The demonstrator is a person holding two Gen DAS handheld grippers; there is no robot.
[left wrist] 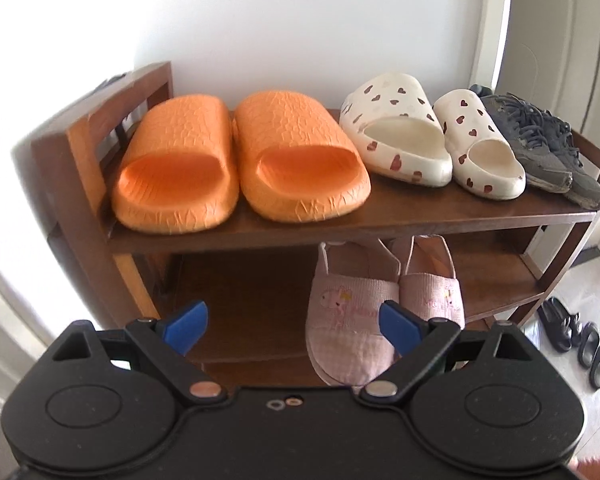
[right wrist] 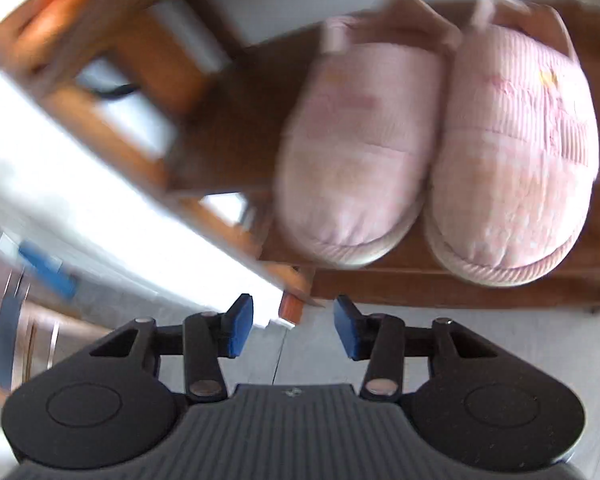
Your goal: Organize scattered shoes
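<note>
Left wrist view shows a brown wooden shoe rack point(left wrist: 380, 220) by a white wall point(left wrist: 300, 20). Orange slides point(left wrist: 236, 160), heart-print slides point(left wrist: 432, 140) and grey sneakers point(left wrist: 548, 144) sit on top. Pink slippers point(left wrist: 380, 304) sit side by side on the lower shelf, partly hidden. Black sandals point(left wrist: 576, 340) lie on the floor. The left gripper point(left wrist: 294, 328) is wide open and empty. The right gripper point(right wrist: 294, 330) is partly open and empty; its view is blurry.
</note>
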